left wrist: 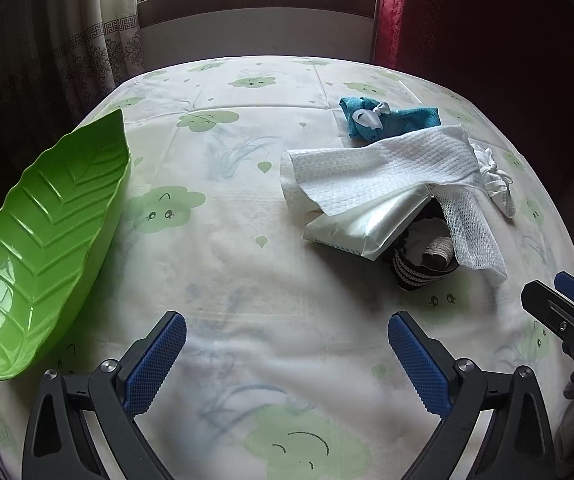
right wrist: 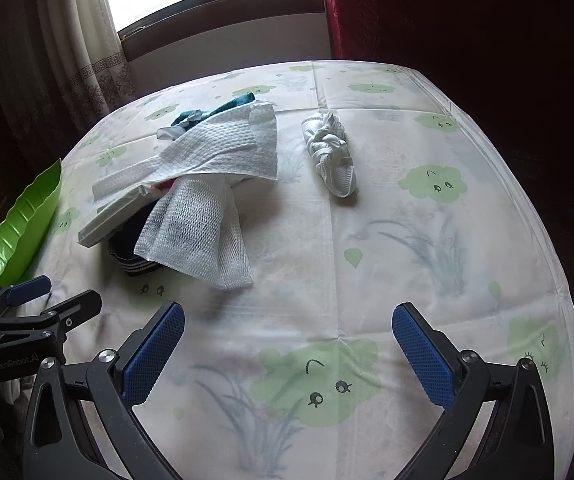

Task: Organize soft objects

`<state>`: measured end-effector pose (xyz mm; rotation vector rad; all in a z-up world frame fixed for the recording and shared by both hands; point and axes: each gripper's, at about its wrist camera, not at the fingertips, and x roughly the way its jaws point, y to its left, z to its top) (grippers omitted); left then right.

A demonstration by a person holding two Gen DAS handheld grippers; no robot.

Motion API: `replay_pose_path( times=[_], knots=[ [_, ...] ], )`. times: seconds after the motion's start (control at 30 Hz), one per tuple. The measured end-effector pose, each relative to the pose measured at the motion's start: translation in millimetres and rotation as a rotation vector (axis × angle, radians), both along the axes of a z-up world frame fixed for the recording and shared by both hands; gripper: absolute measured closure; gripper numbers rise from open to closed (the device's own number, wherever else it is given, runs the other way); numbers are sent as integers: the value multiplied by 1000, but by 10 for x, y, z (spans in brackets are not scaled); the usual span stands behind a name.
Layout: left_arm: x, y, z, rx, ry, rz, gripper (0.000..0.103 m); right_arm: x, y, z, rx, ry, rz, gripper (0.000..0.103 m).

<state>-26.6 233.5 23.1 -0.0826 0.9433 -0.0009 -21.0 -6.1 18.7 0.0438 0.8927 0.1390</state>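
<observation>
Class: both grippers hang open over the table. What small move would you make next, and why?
Probably reach the right gripper to the white baby shoe: it lies alone, clear of the pile, while the green leaf tray sits bare and both grippers hold nothing.

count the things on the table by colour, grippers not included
green: 1, leaf-shaped tray
teal: 1, cloth
white: 4, paper towel, gauze, plastic packet, knit bundle
black with white stripes: 1, sock
total: 7

The left gripper (left wrist: 287, 360) hangs with fingers spread wide, nothing between them. A green leaf tray (left wrist: 47, 248) lies outside its left finger. The soft pile (left wrist: 391, 184) sits beyond its right finger.
</observation>
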Motion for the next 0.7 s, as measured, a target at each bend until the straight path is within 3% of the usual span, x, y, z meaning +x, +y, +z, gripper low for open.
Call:
replay_pose_path(
  times=[0.13,0.23,0.47,0.53,0.6,0.7],
  knots=[
    [-11,74,120,12,-37,23,0,31,44,165,80,-34,36,0],
    [-1,129,155,15,-46,38,0,137,94,229,158,-25,67,7],
    [63,218,170,16,-41,67,0,410,355,207,188,-1,121,37],
    [83,212,172,18,-38,71,0,480,421,176,187,6,138,48],
    [109,206,179,20,-38,71,0,543,478,138,179,15,146,66],
    [151,186,206,23,-42,69,0,585,471,56,211,43,159,81]
  ],
)
